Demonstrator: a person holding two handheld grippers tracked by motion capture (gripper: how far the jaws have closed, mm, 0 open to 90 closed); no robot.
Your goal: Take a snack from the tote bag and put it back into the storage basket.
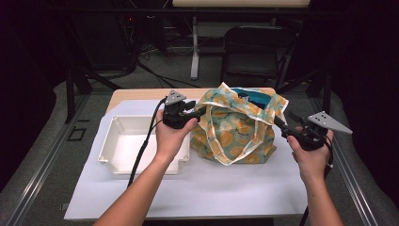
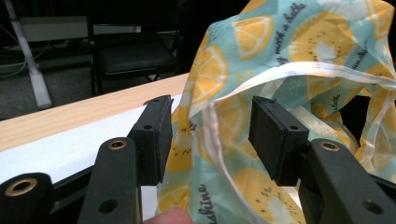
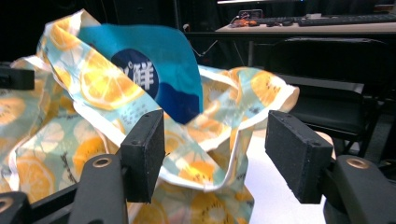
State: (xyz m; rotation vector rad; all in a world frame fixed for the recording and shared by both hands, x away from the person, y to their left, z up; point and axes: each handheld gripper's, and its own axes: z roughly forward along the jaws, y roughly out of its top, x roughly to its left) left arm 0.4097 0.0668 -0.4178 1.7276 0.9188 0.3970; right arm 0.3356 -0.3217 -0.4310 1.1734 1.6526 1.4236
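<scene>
A wooden counter (image 1: 136, 94) covered by a white sheet (image 1: 197, 188) carries a soft fabric bag (image 1: 237, 129) with an orange-slice print, standing right of a white plastic tray (image 1: 120, 143). Inside the bag a blue packet (image 3: 154, 74) stands up. The left gripper (image 1: 200, 112) and right gripper (image 1: 278, 123) flank the bag; both have their fingers (image 2: 275, 133) apart, bag's white-edged rim between them, not pressed.

Bag (image 1: 237, 129) right of tray (image 1: 123, 141), on table (image 1: 197, 193)

One fruit-print bag (image 1: 235, 129), one blue packet (image 1: 251, 98) inside, one white tray (image 1: 120, 146), one folding chair (image 1: 251, 52).
</scene>
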